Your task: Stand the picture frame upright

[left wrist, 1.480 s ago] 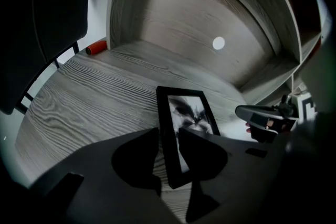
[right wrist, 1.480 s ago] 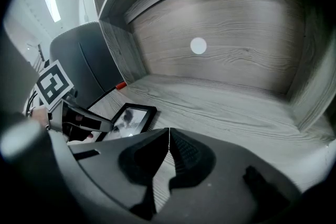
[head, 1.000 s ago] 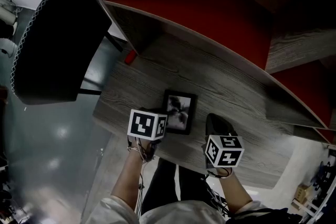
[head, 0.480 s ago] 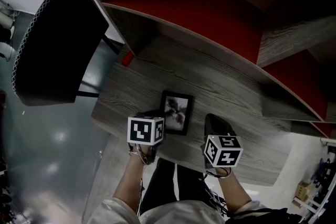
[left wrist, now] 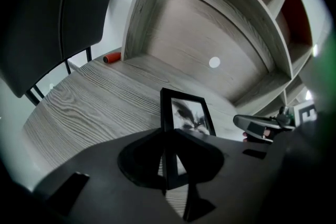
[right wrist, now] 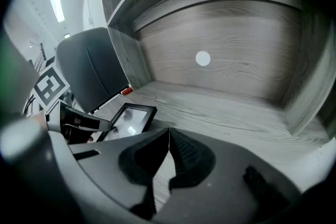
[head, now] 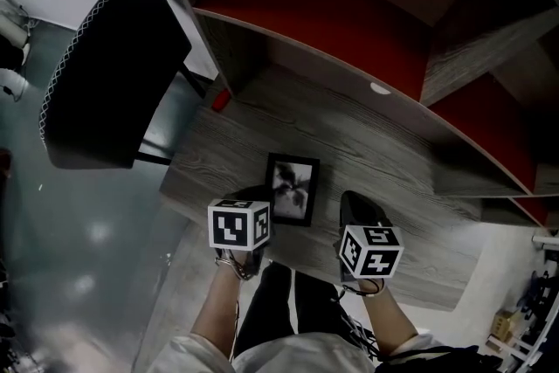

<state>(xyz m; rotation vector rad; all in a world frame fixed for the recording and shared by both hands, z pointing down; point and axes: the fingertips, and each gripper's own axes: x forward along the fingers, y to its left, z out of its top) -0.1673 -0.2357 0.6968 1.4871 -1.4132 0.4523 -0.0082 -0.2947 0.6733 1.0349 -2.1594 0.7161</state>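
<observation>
Found the picture frame (head: 292, 189) a little below the centre of the head view, lying face up on the grey wood bench (head: 376, 144), near its front edge. Saw the left gripper (left wrist: 167, 136) clamped narrowly on the left border of that frame, in the lower middle of the left gripper view, with the dark border running up between the two jaws and pressed by them. Could not tell whether that side was lifted off the bench. Saw the right gripper (right wrist: 168, 135) closed, tips together and nothing between them, held over the bench to the right of the frame and apart from it. Noted a small red cylinder (head: 220, 100) at the back left corner of the bench, a black chair (head: 109, 65) at the upper left, and red-backed shelves (head: 349, 22) across the top
</observation>
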